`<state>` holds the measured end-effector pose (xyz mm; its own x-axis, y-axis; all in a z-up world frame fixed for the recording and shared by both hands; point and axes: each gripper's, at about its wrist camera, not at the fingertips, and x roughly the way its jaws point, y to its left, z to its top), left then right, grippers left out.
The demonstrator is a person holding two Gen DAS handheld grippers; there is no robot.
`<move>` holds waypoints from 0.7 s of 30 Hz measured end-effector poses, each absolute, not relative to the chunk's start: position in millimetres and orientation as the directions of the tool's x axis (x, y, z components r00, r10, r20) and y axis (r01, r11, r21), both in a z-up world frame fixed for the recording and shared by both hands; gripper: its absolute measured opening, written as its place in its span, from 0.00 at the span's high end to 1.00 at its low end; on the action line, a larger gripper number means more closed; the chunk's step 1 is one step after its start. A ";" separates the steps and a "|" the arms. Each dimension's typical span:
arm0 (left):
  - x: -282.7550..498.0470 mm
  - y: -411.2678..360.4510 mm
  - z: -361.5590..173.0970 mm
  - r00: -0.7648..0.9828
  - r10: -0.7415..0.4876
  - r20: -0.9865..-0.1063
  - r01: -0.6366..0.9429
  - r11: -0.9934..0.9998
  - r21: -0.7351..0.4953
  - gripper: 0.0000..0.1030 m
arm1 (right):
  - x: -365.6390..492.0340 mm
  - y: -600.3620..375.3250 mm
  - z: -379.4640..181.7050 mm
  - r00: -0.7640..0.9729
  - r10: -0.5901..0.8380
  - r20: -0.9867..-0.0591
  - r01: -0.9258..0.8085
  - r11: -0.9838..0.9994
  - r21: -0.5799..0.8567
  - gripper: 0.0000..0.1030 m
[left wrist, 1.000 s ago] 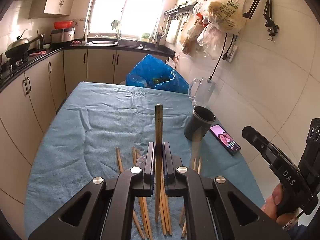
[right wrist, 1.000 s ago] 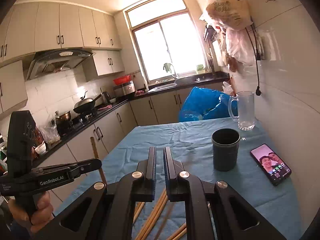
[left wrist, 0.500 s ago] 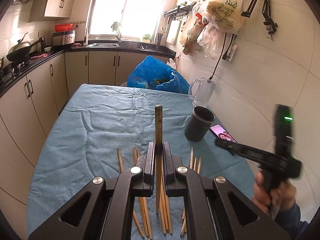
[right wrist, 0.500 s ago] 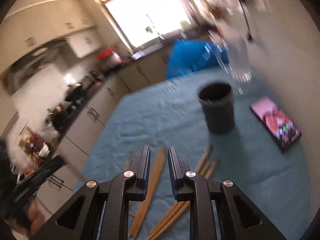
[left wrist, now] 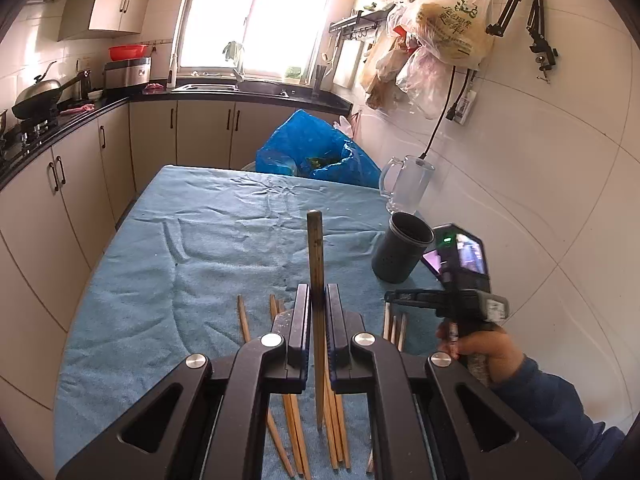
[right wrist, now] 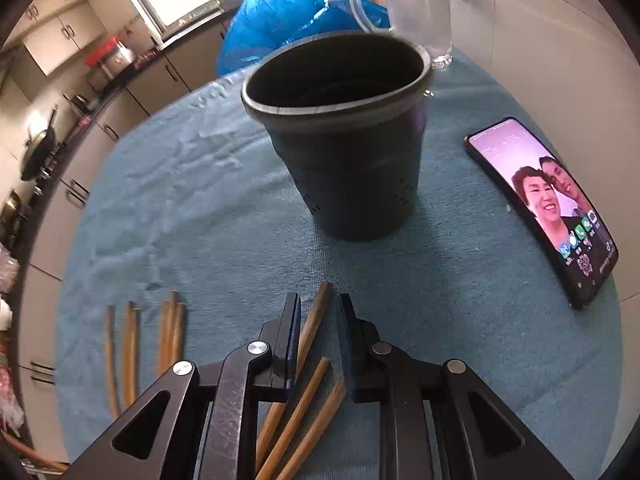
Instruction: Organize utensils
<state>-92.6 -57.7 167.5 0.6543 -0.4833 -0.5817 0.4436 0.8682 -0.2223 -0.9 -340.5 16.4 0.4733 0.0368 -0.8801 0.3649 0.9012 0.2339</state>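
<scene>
Your left tool (left wrist: 318, 300) is clamped on one chopstick (left wrist: 315, 248), which stands upright between the pads, top end above the tips, lower end down among the loose ones. Your right tool (right wrist: 318, 308) has its pads apart, with a gap on each side of one chopstick (right wrist: 316, 316) that lies flat on the surface between them; not gripped. Two more chopsticks (right wrist: 304, 396) lie just beside it, under the right tool's body, all three slanted the same way. Left of those, a loose group of chopsticks (right wrist: 168, 332) lies near the edge of the blue cloth (right wrist: 200, 208); at least four, exact count unclear from blur and overlap. In the left wrist view the pile under the tool overlaps too much to count.

One dark utensil cup (right wrist: 344, 140) stands upright just beyond the right tool, mouth open, nothing visible inside. One phone (right wrist: 540, 208), screen lit, lies to the cup's right, apart from it. One glass mug (right wrist: 416, 4) stands behind the cup, and one blue bag (right wrist: 280, 20) lies past the far edge of the surface.
</scene>
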 end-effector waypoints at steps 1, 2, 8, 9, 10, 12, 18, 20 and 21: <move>-91.8 -57.7 166.9 0.654 -0.483 -0.582 0.443 0.868 -0.223 0.94 | 0.6 -338.2 14.6 0.466 0.022 -0.885 0.369 0.904 0.217 0.81; -91.2 -57.6 166.7 0.654 -0.483 -0.582 0.442 0.868 -0.224 0.94 | 2.1 -336.4 12.0 0.465 0.025 -0.885 0.365 0.905 0.218 0.81; -87.8 -57.0 165.8 0.653 -0.481 -0.585 0.440 0.870 -0.225 0.94 | 5.1 -323.3 17.4 0.467 -0.021 -0.884 0.344 0.925 0.160 0.89; -87.3 -57.0 165.7 0.654 -0.479 -0.585 0.438 0.871 -0.223 0.94 | 4.0 -323.7 18.4 0.478 0.000 -0.879 0.340 0.922 0.185 0.89; -87.2 -57.5 165.7 0.654 -0.479 -0.586 0.439 0.871 -0.222 0.94 | 0.6 -324.5 21.6 0.499 0.034 -0.866 0.331 0.916 0.227 0.90; -86.4 -57.9 165.7 0.654 -0.477 -0.587 0.437 0.872 -0.221 0.94 | -9.0 -326.8 24.9 0.536 0.058 -0.842 0.317 0.911 0.264 0.91; -88.1 -60.6 166.9 0.656 -0.471 -0.589 0.439 0.874 -0.210 0.94 | -54.4 -315.2 86.7 0.722 0.141 -0.678 0.192 0.900 0.392 0.92; -89.2 -61.7 167.3 0.657 -0.469 -0.589 0.438 0.875 -0.208 0.94 | -70.1 -309.5 103.4 0.765 0.153 -0.625 0.150 0.902 0.404 0.92; -89.6 -62.2 167.7 0.658 -0.470 -0.589 0.439 0.874 -0.207 0.94 | -80.0 -308.2 112.0 0.788 0.158 -0.595 0.127 0.904 0.408 0.92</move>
<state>-89.6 -62.2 167.7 0.6578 -0.4698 -0.5887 0.4392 0.8742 -0.2070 -80.0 -308.2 112.0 0.7882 0.1578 -0.5949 0.1267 0.9043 0.4077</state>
